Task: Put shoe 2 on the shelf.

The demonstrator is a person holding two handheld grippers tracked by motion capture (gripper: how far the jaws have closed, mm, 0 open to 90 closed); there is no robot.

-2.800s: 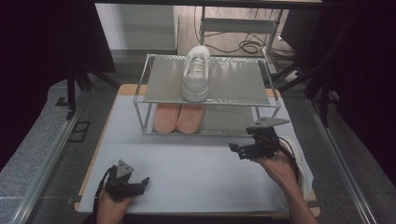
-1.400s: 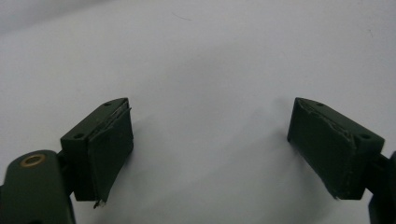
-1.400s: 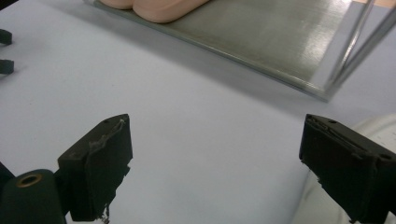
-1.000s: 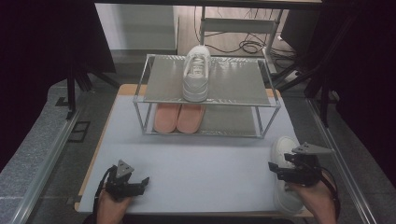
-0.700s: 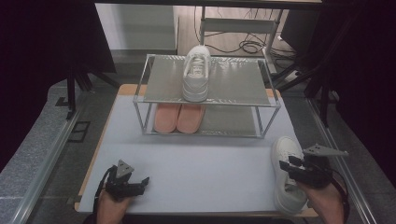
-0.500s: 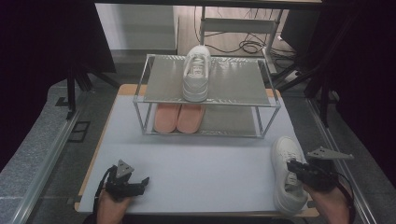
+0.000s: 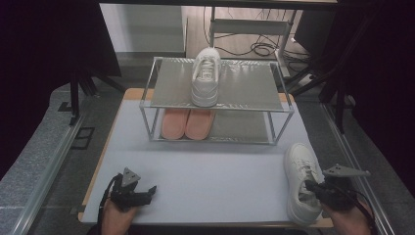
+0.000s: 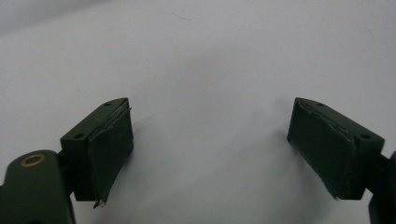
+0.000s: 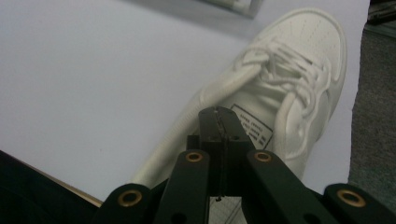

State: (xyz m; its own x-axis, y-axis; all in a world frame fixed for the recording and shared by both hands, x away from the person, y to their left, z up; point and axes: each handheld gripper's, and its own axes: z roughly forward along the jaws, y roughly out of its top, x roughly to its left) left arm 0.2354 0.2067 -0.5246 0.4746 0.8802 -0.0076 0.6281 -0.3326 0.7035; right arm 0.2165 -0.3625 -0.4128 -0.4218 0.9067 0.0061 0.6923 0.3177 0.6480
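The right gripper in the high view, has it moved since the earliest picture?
Yes. The right gripper went from near the rack's front right corner toward the person, to the table's right front corner beside the white sneaker.

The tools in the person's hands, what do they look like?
Both are black. The left tool has two flat rectangular pads and a trailing black cable. The right tool has brass-coloured rivets on its arms and a grey three-cornered plate on top.

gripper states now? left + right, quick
Left gripper: open, jaws wide apart over the bare table, holding nothing.
Right gripper: jaws shut together above the white sneaker's opening; whether it grips the shoe cannot be told.
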